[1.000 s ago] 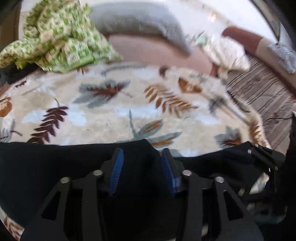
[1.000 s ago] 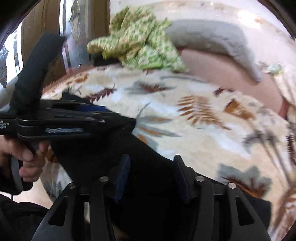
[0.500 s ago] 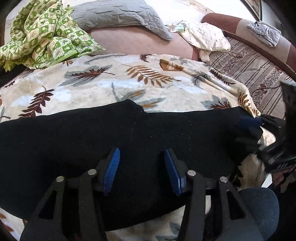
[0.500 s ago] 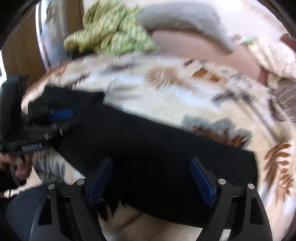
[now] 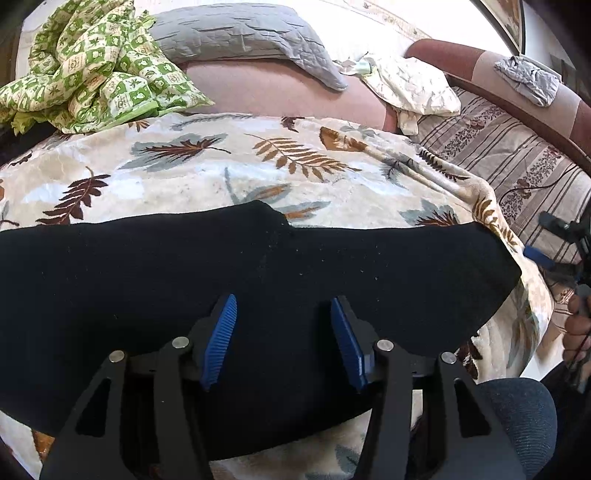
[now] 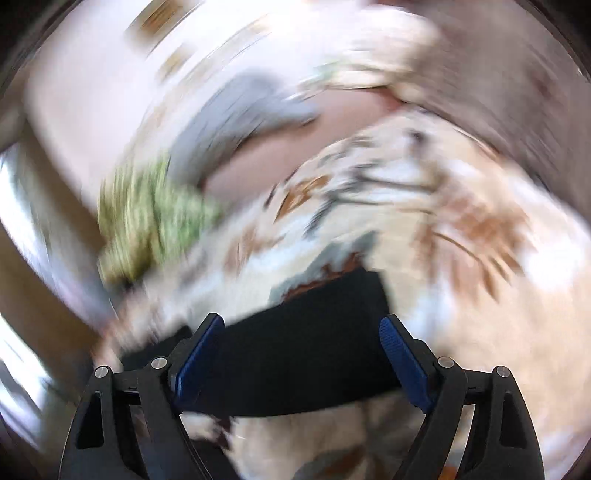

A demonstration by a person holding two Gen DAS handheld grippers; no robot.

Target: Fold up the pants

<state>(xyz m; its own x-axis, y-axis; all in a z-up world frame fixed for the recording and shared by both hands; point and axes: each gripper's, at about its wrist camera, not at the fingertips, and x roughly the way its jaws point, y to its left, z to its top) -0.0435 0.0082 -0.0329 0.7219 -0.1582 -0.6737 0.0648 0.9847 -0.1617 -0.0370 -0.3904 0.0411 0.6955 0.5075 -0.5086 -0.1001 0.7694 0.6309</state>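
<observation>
A: Leaf-print blanket (image 5: pixel 207 173) covered the bed under you, with a green checked cloth (image 5: pixel 92 70) heaped at the far left and a grey pillow (image 5: pixel 243 33) behind it. Where were the pants?

B: The black pants (image 5: pixel 184 280) lay flat on that blanket as one long band, long axis running left to right across your view, a small peak near the middle of the far edge. From the left they ran out of view; their right end stopped just short of the blanket's right edge.

A: And your left gripper (image 5: pixel 284 339)?

B: You had it over the near middle of the band, jaws partly apart, having just been opening, blue pads clear of each other with only flat cloth seen beyond them. Nothing pinched.

A: The right gripper (image 6: pixel 299 354)?

B: In its own blurred view its jaws had just been opening and stood wide, empty, the pants' right end (image 6: pixel 314 339) showing beyond them. In the left view it sat just off that end, so I judge it the nearer hand for taking the end and carrying it leftward along the band.
</observation>
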